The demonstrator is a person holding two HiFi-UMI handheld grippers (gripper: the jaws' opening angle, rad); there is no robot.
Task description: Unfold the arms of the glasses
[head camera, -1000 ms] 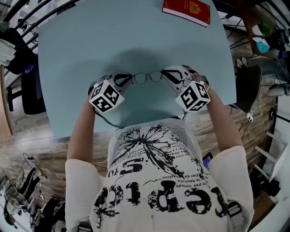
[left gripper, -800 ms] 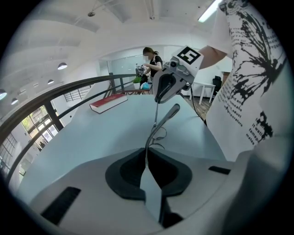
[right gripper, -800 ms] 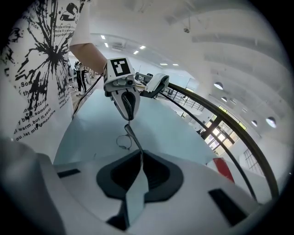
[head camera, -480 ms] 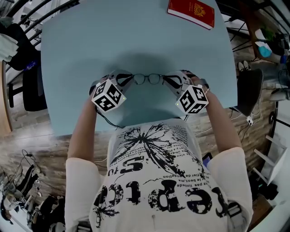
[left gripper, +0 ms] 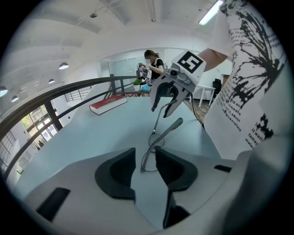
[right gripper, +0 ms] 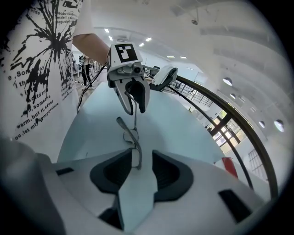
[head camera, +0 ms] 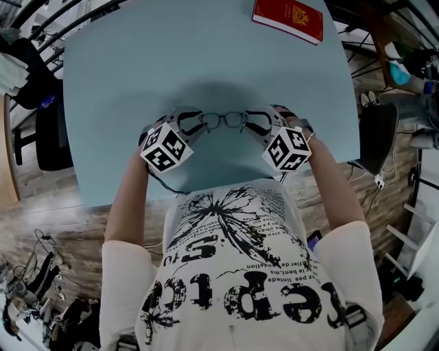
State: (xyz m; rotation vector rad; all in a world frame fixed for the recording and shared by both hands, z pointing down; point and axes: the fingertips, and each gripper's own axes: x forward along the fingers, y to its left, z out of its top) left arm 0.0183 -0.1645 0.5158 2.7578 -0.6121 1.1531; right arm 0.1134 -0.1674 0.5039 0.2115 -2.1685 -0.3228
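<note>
Blue-grey table (head camera: 116, 75) bearing wire-rimmed glasses (head camera: 224, 120), which lie near the person's edge with the frame front stretched between the two grippers. Left gripper (left gripper: 145, 159): jaws have just been opening and stand partly apart, the near lens rim between the pads but not clamped. Right gripper (right gripper: 142, 160): likewise just opening, moderately wide, the opposite rim in the gap and not gripped. Step in hand, as judged: the glasses are let go onto the table so that a fresh hold can be taken. One temple arm (left gripper: 169, 128) shows in the left gripper view, running from the near hinge at a shallow angle to the front (whether folded flat or half swung out cannot be settled); its fellow (right gripper: 124, 128) shows likewise in the right gripper view. The next move probably calls for one gripper to pinch the front near a hinge while the other takes a temple tip and swings it outward, gently, since the wire looks thin. Pose: both forearms converge from the person's sides, grippers tilted down and inward, marker cubes (head camera: 164, 147) uppermost. Red book (head camera: 288, 19) lies well apart at the far edge.
</note>
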